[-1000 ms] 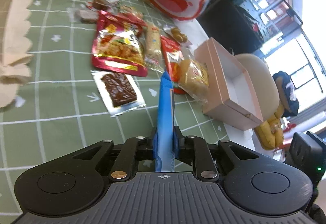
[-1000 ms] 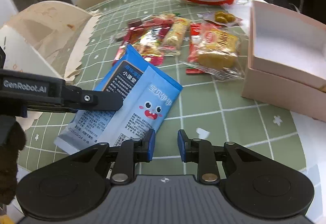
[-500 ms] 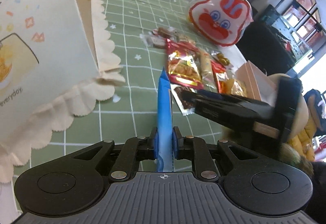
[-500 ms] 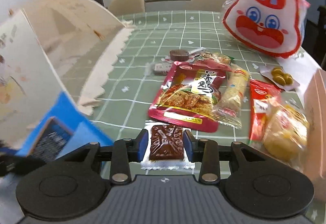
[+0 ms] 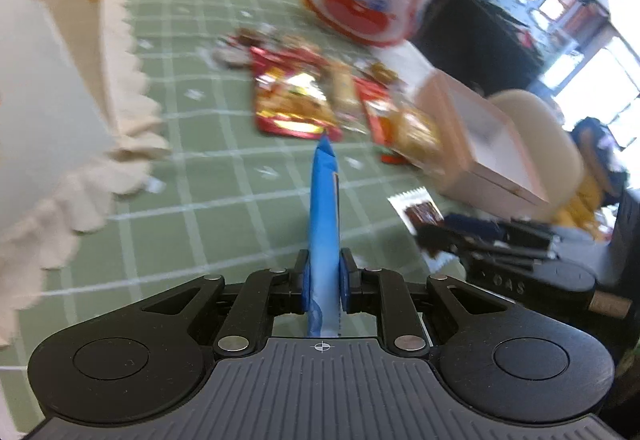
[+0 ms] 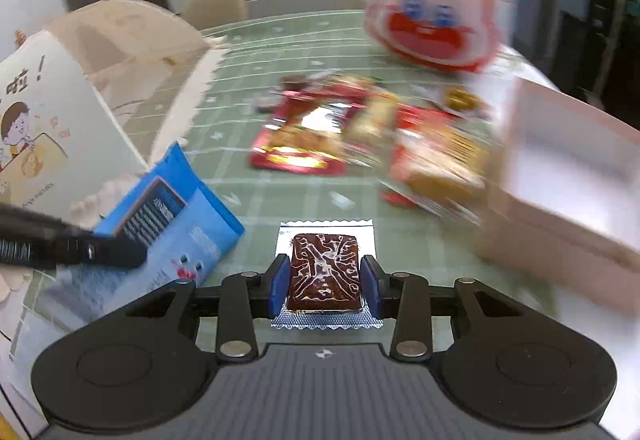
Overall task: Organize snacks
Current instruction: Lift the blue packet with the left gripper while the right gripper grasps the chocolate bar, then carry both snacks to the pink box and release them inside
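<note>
My left gripper [image 5: 323,276] is shut on a blue snack packet [image 5: 324,200], seen edge-on and sticking out forward above the green checked tablecloth [image 5: 208,200]. The right wrist view shows the same blue packet [image 6: 168,208] at the left, with one black left finger [image 6: 100,252] across it. My right gripper [image 6: 324,282] is shut on a brown snack in a clear silver-edged wrapper [image 6: 324,264], its blue pads pressing both long sides. The left wrist view shows that brown snack [image 5: 420,210] at the right, in the black right gripper [image 5: 480,240].
A cream paper bag with a scalloped edge [image 6: 52,112] stands at the left. A red foil packet [image 6: 304,136] and several other snacks lie mid-table. An open pink box [image 6: 568,176] sits at the right. A red-and-white rabbit-face bag [image 6: 436,0] is at the back.
My right gripper left the blue packet, came over the brown snack, closed on it and lifted it. My left gripper carried the blue packet up and toward the paper bag.
</note>
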The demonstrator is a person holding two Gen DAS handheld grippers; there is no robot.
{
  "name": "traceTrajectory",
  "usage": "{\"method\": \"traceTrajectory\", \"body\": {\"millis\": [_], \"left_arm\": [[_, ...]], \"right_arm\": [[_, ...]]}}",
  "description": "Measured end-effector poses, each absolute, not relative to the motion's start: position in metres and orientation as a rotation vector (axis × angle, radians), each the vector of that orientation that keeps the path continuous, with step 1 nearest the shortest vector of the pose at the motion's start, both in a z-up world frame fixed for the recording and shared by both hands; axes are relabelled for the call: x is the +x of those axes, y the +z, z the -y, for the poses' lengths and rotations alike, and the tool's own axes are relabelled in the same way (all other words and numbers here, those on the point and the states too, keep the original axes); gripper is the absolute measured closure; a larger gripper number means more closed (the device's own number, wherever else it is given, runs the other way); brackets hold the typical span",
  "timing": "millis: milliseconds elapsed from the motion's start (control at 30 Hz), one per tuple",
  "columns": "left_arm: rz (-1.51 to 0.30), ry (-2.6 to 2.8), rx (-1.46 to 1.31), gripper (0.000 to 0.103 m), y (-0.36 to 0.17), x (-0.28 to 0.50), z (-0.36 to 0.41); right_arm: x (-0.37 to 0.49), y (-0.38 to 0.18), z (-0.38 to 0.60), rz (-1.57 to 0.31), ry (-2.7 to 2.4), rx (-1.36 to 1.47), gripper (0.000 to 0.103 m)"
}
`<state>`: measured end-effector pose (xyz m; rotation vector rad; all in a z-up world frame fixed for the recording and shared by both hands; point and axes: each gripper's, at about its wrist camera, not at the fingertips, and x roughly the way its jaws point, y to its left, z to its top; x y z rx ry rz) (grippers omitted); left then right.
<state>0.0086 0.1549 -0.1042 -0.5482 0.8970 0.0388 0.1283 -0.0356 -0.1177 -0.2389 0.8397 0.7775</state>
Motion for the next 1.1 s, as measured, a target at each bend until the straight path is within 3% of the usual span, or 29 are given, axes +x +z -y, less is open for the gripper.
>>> {"method": "traceTrajectory", "body": {"millis": [333, 667, 767, 1100], "left_arm": [[-0.940, -0.361, -0.517, 0.086, -0.074, 0.045, -0.071], [-0.582, -0.390, -0.646, 0.085, 0.014, 0.171, -0.046], [-0.610, -0.346, -0.737, 0.085, 0.000, 0.215, -0.041], [-0.841, -0.255, -0.795, 0.083, -0.119, 0.292, -0.025]], "right_arm": [[0.095, -0.088, 0.166, -0.794, 0.427, -0.101, 0.065], [0.077, -0.043, 0.213, -0.629, 0.250, -0.064, 0.065], [0.078, -0.042, 0.212, -0.615, 0.230, -0.076, 0.065], [0.083, -0.052, 0.220, -0.652, 0.171, -0.062, 0.065]]}}
